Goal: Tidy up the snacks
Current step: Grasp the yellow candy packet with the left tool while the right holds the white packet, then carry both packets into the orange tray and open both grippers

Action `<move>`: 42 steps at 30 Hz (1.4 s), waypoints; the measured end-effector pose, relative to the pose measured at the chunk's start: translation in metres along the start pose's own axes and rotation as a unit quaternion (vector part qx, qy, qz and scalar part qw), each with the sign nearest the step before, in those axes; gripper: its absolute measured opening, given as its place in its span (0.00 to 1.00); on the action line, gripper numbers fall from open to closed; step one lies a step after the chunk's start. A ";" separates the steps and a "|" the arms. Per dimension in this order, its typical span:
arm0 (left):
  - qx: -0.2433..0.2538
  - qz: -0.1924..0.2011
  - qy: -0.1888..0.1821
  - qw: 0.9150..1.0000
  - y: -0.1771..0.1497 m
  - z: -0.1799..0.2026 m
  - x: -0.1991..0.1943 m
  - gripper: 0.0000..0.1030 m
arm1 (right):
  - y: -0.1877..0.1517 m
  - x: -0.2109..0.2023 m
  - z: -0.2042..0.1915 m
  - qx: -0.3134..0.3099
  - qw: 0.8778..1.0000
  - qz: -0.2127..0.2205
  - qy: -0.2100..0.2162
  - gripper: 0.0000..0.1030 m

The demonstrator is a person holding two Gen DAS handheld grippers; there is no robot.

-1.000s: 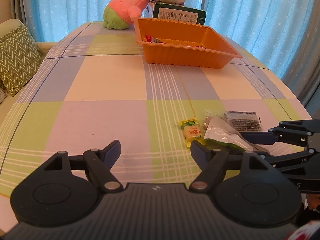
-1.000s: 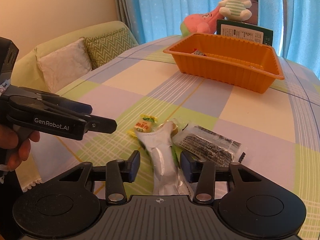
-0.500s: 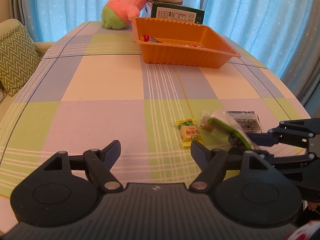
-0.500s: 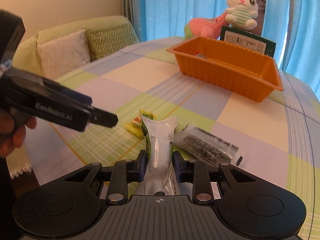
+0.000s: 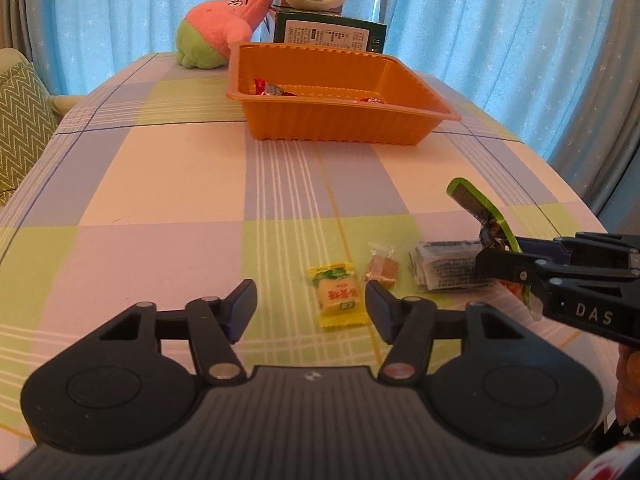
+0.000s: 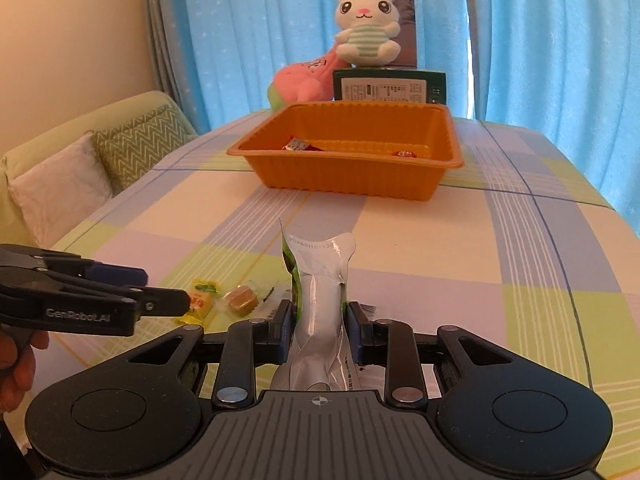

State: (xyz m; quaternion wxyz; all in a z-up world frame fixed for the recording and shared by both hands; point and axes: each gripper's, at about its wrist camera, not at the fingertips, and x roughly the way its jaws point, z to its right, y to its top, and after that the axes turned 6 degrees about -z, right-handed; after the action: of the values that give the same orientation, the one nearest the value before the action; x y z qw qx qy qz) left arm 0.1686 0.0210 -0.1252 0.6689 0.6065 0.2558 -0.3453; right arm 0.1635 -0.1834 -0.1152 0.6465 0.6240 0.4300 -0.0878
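Silver-backed with a green edge, the snack pouch stands clamped upright in the right gripper jaws, lifted off the checked counter. The left gripper jaws are closing around a yellow candy without touching it. The orange tray sits farther back.

Home (living room), sofa, curtains

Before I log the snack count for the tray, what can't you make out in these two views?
- Orange tray contents: near wall hides most, both views.
- Dark packet: print too small; right gripper and its green-and-white pouch cover it in right view.
- Yellow candy: left gripper partly covers it there.
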 end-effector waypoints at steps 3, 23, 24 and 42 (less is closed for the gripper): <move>0.010 0.001 0.001 1.000 0.003 0.006 0.007 0.49 | 0.000 0.001 0.000 0.001 1.000 -0.001 0.000 0.28; 0.073 -0.006 0.036 0.997 0.000 0.018 0.020 0.21 | 0.002 0.003 0.002 0.014 1.000 -0.002 -0.001 0.28; 0.076 -0.006 0.036 0.996 0.000 0.018 0.020 0.20 | 0.002 0.003 0.002 0.015 1.000 -0.003 -0.002 0.28; 0.046 0.011 0.027 0.999 0.008 0.016 0.004 0.18 | 0.011 0.003 0.005 0.052 0.999 -0.004 -0.015 0.28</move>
State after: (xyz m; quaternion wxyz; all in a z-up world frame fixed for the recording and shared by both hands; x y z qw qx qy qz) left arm 0.1755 0.0046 -0.1212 0.6367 0.6487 0.2509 -0.3329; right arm 0.1743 -0.1841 -0.1100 0.6188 0.6541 0.4177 -0.1219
